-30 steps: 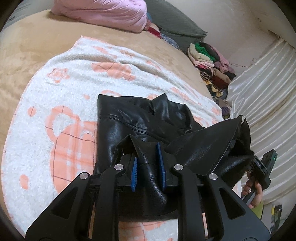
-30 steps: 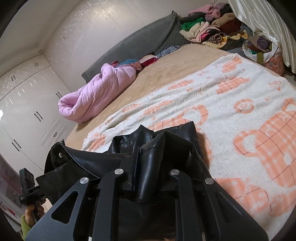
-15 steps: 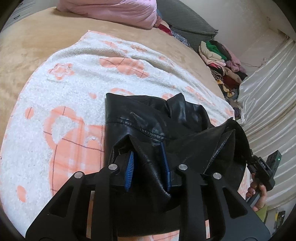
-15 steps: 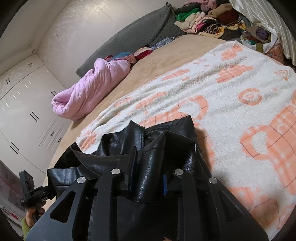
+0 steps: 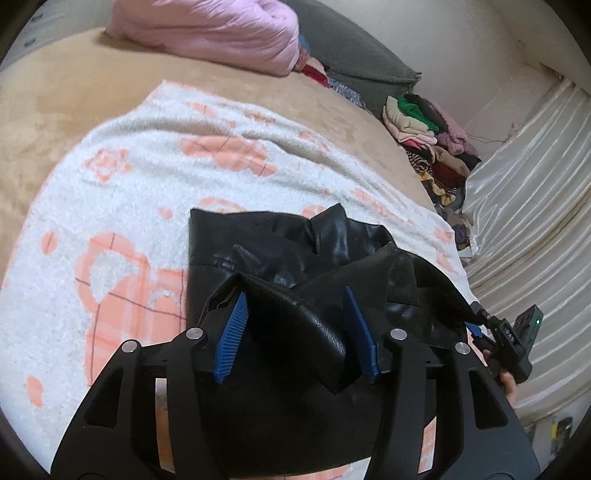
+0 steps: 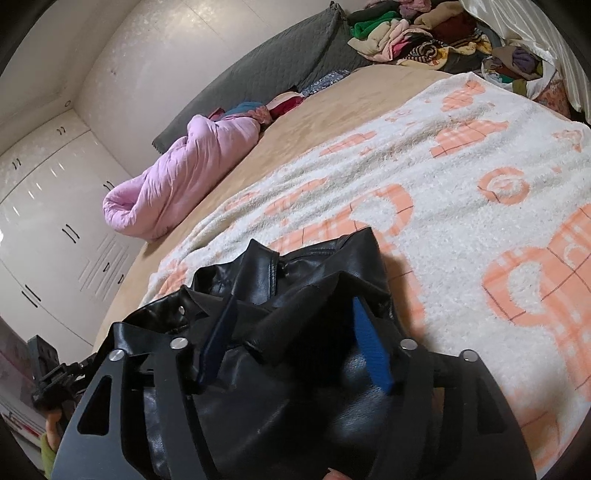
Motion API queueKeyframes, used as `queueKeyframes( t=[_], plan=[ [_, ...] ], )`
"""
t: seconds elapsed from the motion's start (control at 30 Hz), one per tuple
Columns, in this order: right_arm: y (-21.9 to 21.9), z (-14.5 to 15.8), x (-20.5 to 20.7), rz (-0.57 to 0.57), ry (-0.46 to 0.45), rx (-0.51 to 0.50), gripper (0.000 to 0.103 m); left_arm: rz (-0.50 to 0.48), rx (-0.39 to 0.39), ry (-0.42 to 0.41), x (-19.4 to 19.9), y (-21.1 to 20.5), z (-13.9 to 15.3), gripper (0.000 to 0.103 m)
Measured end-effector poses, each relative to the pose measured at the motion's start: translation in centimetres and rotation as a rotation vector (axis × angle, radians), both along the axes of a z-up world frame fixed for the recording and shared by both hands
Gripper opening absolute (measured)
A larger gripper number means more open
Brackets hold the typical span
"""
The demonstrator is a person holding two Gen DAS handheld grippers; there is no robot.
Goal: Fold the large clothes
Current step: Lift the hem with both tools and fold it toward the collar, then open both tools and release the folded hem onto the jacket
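Leather hides most of what matters: the black leather jacket bunches up between the fingers of each tool, so the lower part of the garment and the bed under it are lost behind the black frames, and its sleeves cannot be told apart from its body in either view. One jacket lies on one white blanket with orange checked shapes, spread over the tan bed; its far edge rests flat on the blanket while the near part is heaped and lifted. The left hand-held gripper stands wide apart, its two blue pads well clear of each other, with a raised fold of leather sitting loosely between them; whether either pad presses the fold cannot be told. The right hand-held gripper is likewise spread wide, a rolled ridge of the jacket lying between its two blue pads without being pinched. In the left wrist view the right tool shows only as a small black block with a green light at the right edge, a bit of the person's hand below it; in the right wrist view the left tool is a dark shape cut off at the lower left. Farther off sit one pink rolled quilt, one grey headboard cushion and one heap of mixed clothes, too jumbled to count.
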State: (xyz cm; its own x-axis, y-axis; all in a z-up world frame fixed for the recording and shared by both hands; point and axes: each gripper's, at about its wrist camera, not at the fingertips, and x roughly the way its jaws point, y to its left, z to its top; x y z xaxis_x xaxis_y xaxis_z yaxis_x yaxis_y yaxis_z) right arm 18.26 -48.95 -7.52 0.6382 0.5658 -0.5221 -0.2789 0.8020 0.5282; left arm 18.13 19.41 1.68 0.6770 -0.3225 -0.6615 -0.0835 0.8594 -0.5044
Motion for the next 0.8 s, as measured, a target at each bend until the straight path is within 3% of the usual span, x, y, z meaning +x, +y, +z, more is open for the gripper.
queueKeyframes(
  t=[0.17, 0.27, 0.37, 0.43, 0.5, 0.53, 0.7, 0.73, 0.77, 0.8],
  plan=[
    [-0.9, 1.4, -0.6, -0.025, -0.070, -0.047, 0.077, 0.016, 0.010, -0.056, -0.9, -0.3, 1.4, 0.049],
    [-1.0, 2.4, -1.0, -0.035, -0.132, -0.113, 0.078, 0.054, 0.029, -0.101, -1.4, 0.1, 2.5, 0.061],
    [-0.2, 2.8, -1.1, -0.027, -0.172, -0.205, 0.079, 0.070, 0.062, -0.121, -1.6, 0.5, 3.2, 0.062],
    [1.0, 2.6, -0.9, -0.004, -0.192, -0.292, 0.079, 0.081, 0.122, -0.107, -1.2, 0.7, 2.9, 0.063],
    [2.8, 2.1, -0.4, 0.041, -0.198, -0.417, 0.079, 0.079, 0.182, -0.073, -0.4, 0.8, 1.9, 0.076],
    [3.6, 1.7, -0.2, 0.063, -0.200, -0.469, 0.079, 0.081, 0.205, -0.056, 0.1, 0.8, 1.2, 0.076],
    [5.5, -1.0, 1.5, 0.113, -0.160, -0.540, 0.077, 0.034, 0.297, 0.022, 2.6, 0.4, -2.5, 0.076],
    [5.5, -1.6, 1.8, 0.118, -0.144, -0.540, 0.070, 0.023, 0.305, 0.034, 3.0, 0.2, -3.0, 0.076],
    [5.5, -2.1, 2.1, 0.122, -0.134, -0.544, 0.060, 0.021, 0.310, 0.042, 3.3, 0.1, -3.4, 0.064],
    [5.5, -2.3, 2.2, 0.113, -0.128, -0.557, 0.051, 0.024, 0.313, 0.049, 3.4, 0.1, -3.7, 0.037]
  ],
)
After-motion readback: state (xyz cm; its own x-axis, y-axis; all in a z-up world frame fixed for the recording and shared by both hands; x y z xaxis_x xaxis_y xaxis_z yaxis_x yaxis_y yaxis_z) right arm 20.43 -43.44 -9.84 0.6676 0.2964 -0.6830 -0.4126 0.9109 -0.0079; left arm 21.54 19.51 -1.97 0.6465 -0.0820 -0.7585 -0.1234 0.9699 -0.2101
